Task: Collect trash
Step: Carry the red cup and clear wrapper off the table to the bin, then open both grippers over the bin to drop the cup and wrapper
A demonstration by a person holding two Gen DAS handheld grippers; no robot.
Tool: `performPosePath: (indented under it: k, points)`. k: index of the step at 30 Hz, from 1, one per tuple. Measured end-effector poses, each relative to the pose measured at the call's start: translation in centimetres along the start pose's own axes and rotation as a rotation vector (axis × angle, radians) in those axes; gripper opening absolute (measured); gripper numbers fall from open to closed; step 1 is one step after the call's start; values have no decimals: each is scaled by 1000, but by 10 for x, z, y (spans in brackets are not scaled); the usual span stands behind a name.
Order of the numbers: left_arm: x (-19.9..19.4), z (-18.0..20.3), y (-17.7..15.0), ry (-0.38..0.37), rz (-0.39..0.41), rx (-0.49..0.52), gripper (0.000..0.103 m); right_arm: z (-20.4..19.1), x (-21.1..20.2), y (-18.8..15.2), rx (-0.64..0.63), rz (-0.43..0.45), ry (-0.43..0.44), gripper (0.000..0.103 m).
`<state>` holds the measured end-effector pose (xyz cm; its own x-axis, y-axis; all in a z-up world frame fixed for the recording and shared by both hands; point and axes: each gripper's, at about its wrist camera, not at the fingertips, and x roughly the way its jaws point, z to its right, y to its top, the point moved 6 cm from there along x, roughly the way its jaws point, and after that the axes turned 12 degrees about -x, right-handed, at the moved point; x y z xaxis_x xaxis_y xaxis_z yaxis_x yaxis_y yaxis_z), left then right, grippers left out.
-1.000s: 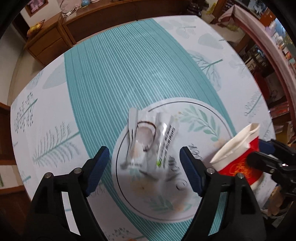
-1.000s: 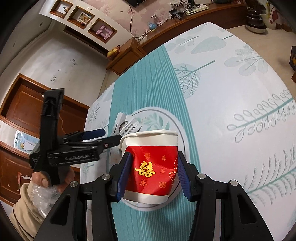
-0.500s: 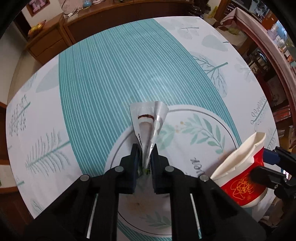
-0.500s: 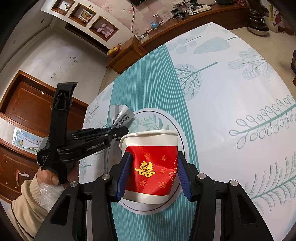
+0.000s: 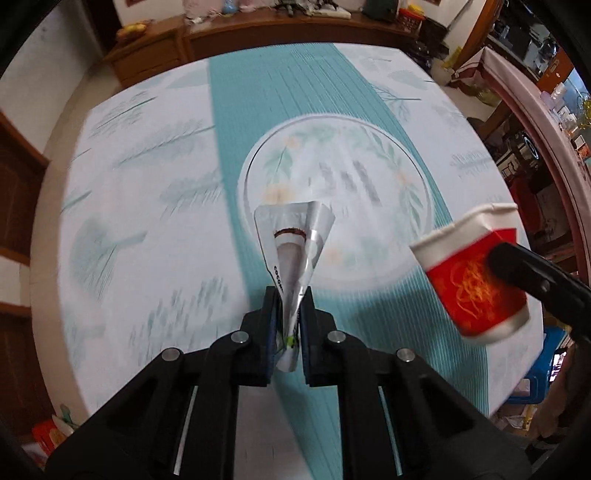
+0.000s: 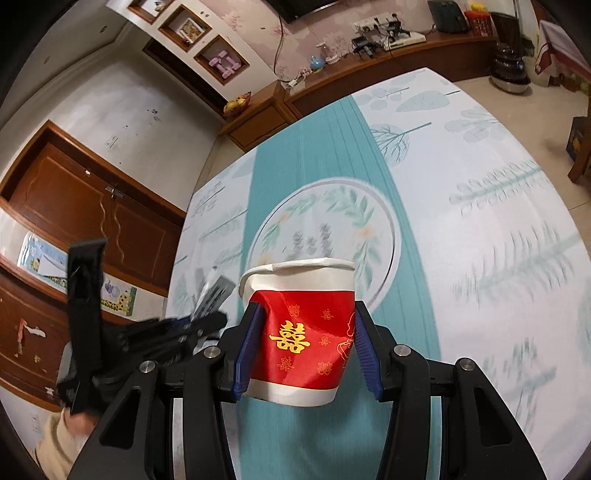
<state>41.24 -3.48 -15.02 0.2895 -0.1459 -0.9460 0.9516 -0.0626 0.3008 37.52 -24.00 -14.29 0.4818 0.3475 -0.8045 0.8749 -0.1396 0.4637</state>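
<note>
**Wrapper pinched, cup waiting beside it**

Under both my claws lies a table (image 5: 140, 192) dressed in a white leaf-print cloth with a teal striped band running away from me, a printed round wreath medallion (image 5: 334, 192) in the middle of it; past the far edge stand a wooden sideboard (image 5: 258, 33) and, off to the left in my right-hand view, a brown panelled door (image 6: 92, 218).

Nearest to me, my left claw (image 5: 290, 317) has its jaws brought together on the tail of a silvery snack wrapper (image 5: 295, 243). I pinch it at the narrow bottom end so the thin foil cannot slip, and the wider, torn end fans out ahead of the fingertips, clear of the cloth. The wrapper therefore sits right in the claw and sticks forward from it, hanging over the near rim of the medallion.

My right claw (image 6: 306, 350) clamps a red paper cup (image 6: 306, 339) by its two sides, blue pads (image 6: 247, 350) pressed into the wall enough to dent it on the left. I hold it roughly upright with the white rim up and the mouth open, which I judge is meant to make it the bin for the scrap. It too is off the table.

From my left claw, the cup (image 5: 476, 273) hangs just to the right and slightly ahead, tilted toward me, apart from the wrapper. From my right claw, the left claw (image 6: 192, 328) and its foil are just to the left of the cup's rim, not yet over the mouth.

The cloth beyond looks bare of further trash, as far as the blur lets me tell.
</note>
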Motion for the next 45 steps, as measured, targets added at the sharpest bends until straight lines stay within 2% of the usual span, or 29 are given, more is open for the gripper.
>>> performPosePath:
  k: [4, 9, 12, 18, 20, 23, 27, 31, 36, 38, 40, 42, 44, 45]
  points:
    - [-56, -11, -71, -11, 57, -22, 8, -41, -32, -49, -1, 26, -17, 47]
    - [-98, -30, -147, -66, 82, -37, 8, -81, -67, -119, 3, 57, -53, 47]
    - [-103, -37, -190, -93, 61, -37, 8, -98, -82, -165, 10, 48, -83, 47]
    - [-102, -39, -269, -139, -18, -40, 8, -116, -95, -252, 36, -75, -122, 47]
    - [-97, -36, -286, -155, -30, -36, 8, -117, -99, -280, 25, -108, -143, 47]
    - [-81, -29, -319, -172, -63, -39, 8, -110, -93, -316, 9, -166, -181, 47]
    - [-43, -23, -354, -165, -101, -46, 8, -76, -65, -365, 66, -242, -217, 47]
    - [14, -18, -385, -139, -142, -58, 9, -39, -27, -406, 88, -281, -245, 48]
    - [81, -16, -414, -112, -168, -109, 10, 7, 28, -446, 142, -317, -238, 49]
    - [103, -17, -423, -102, -164, -132, 18, 23, 48, -458, 155, -313, -231, 49]
    - [127, -19, -432, -98, -175, -162, 42, 40, 69, -470, 188, -312, -210, 51]
    - [143, -20, -439, -95, -185, -192, 54, 51, 88, -483, 217, -339, -184, 68]
    - [158, -23, -448, -93, -191, -230, 61, 62, 104, -493, 233, -352, -183, 76]
    - [165, -24, -452, -97, -202, -244, 63, 65, 109, -497, 234, -355, -179, 77]
